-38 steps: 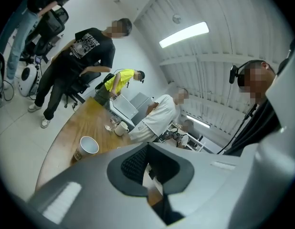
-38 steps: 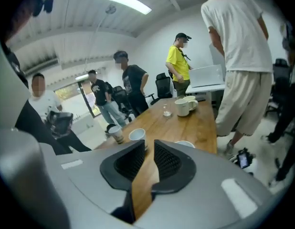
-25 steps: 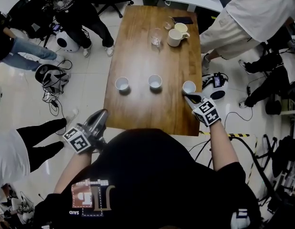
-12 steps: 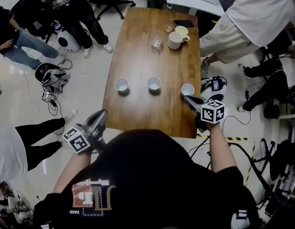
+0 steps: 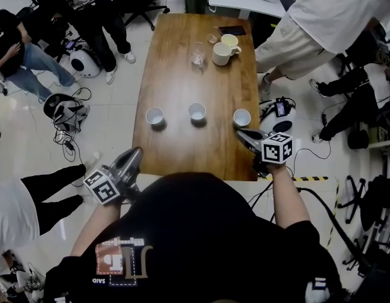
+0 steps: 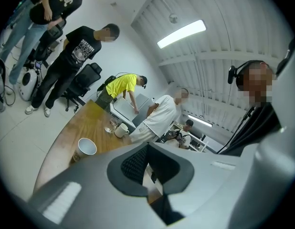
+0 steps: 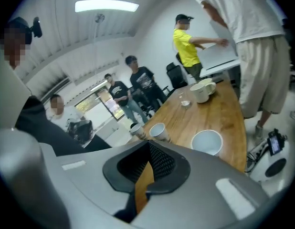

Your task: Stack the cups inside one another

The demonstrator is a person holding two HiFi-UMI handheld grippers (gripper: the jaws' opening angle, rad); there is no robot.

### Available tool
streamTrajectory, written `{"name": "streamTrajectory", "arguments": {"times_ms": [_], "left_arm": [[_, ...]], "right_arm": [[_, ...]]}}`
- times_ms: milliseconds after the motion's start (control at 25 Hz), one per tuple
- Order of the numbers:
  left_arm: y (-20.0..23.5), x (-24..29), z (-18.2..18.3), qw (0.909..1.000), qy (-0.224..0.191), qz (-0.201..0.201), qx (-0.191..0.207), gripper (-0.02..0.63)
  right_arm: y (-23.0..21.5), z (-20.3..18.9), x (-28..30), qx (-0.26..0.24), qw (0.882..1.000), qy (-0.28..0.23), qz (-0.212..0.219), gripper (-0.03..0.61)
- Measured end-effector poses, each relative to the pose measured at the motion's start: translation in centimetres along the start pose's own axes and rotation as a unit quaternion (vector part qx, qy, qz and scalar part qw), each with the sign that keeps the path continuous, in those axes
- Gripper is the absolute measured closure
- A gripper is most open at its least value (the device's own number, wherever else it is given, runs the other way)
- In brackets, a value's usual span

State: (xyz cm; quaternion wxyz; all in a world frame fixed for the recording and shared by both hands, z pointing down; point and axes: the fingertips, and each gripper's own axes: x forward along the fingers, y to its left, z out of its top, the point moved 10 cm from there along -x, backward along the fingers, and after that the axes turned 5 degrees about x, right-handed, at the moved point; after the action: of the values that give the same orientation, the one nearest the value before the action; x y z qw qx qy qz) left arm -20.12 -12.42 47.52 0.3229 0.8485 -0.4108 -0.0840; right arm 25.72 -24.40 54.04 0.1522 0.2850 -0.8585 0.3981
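Wooden table (image 5: 182, 74) bears three white cups (image 5: 197, 111), upright, spaced apart.

Glossy wooden table (image 5: 182, 74), smooth white paper cups (image 5: 197, 111), shiny floor (image 5: 113, 125).

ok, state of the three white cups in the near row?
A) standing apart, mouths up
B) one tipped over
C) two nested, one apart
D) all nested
A: the left cup, middle cup and right cup stand apart, mouths up, in a row across the table; none is nested.
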Motion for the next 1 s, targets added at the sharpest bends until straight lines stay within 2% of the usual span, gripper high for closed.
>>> {"name": "streamTrajectory", "arguments": {"times_ms": [80,200,280,400,560,680,800,880,920,1000], "left_arm": [[-0.1,0.0,0.0,1.0000,0.001,0.000,0.001,0.611],[-0.2,-0.1,0.0,1.0000,0.000,0.000,0.003,0.611],[-0.2,-0.1,0.0,1.0000,0.001,0.000,0.004,0.611],[-0.2,-0.4,0.0,1.0000,-0.001,0.003,0.004,0.611],[-0.3,-0.6,-0.4,1.0000,-0.005,0.007,0.002,0.611],[-0.4,-0.9,-0.7,0.9999,-0.008,0.013,-0.001,0.612],[-0.2,-1.3,-0.8,0.9998,-0.012,0.018,-0.005,0.611],[0.0,-1.5,-0.8,0.9997,-0.015,0.020,-0.007,0.611],[0.0,-1.6,-0.8,0.9996,-0.017,0.023,-0.009,0.611],[0.1,-2.0,-1.0,0.9993,-0.020,0.029,-0.012,0.612]], "right_arm": [[0.5,-0.3,0.2,-0.011,1.000,0.018,0.014,0.566],[0.5,-0.3,0.1,0.021,0.999,-0.018,0.038,0.568],[0.7,-0.4,0.2,0.032,0.998,-0.023,0.055,0.569],[1.1,-0.9,0.7,0.028,0.997,-0.004,0.074,0.568],[1.0,-2.0,1.8,0.065,0.991,0.032,0.116,0.566],[1.1,-2.3,2.3,0.053,0.988,0.064,0.128,0.566],[0.5,-1.6,2.7,0.014,0.995,0.058,0.075,0.566],[-0.3,-1.0,2.8,-0.053,0.997,0.064,0.007,0.565],[-0.4,-0.7,2.8,-0.108,0.990,0.080,-0.033,0.521],[-0.5,-0.1,2.7,-0.212,0.964,0.127,-0.097,0.362]]}}
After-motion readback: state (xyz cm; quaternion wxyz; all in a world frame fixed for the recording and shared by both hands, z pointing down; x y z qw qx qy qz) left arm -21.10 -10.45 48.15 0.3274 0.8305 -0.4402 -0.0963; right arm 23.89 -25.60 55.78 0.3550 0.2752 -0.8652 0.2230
